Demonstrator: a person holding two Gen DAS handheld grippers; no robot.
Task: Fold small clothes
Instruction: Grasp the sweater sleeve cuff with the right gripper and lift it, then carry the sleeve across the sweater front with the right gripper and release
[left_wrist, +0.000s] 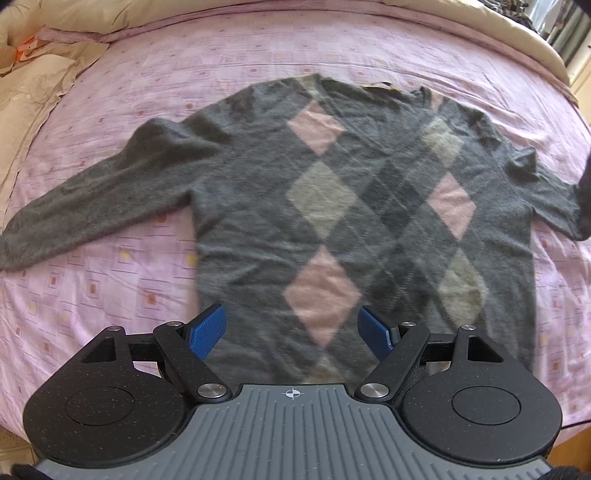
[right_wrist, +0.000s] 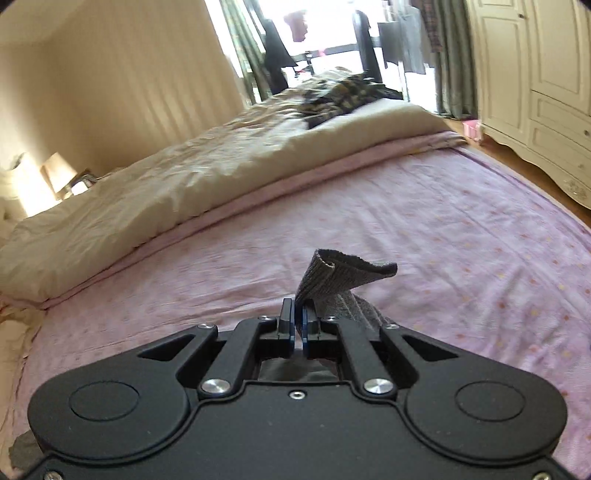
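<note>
A dark grey sweater (left_wrist: 332, 206) with pink and beige diamonds lies flat, front up, on the pink bed sheet (left_wrist: 110, 288), collar toward the far side. Its left sleeve (left_wrist: 85, 206) stretches out to the left. My left gripper (left_wrist: 293, 325) hovers open over the sweater's hem, blue pads wide apart, holding nothing. In the right wrist view my right gripper (right_wrist: 298, 317) is shut on the ribbed grey cuff (right_wrist: 340, 277) of the other sleeve, lifted a little above the sheet. That sleeve runs off the right edge of the left wrist view.
A cream duvet (right_wrist: 166, 184) is bunched along the far side of the bed, with dark checked clothes (right_wrist: 340, 96) on it. A cream pillow (left_wrist: 33, 92) lies at the far left. A white wardrobe (right_wrist: 546, 92) and wooden floor lie beyond the bed's right edge.
</note>
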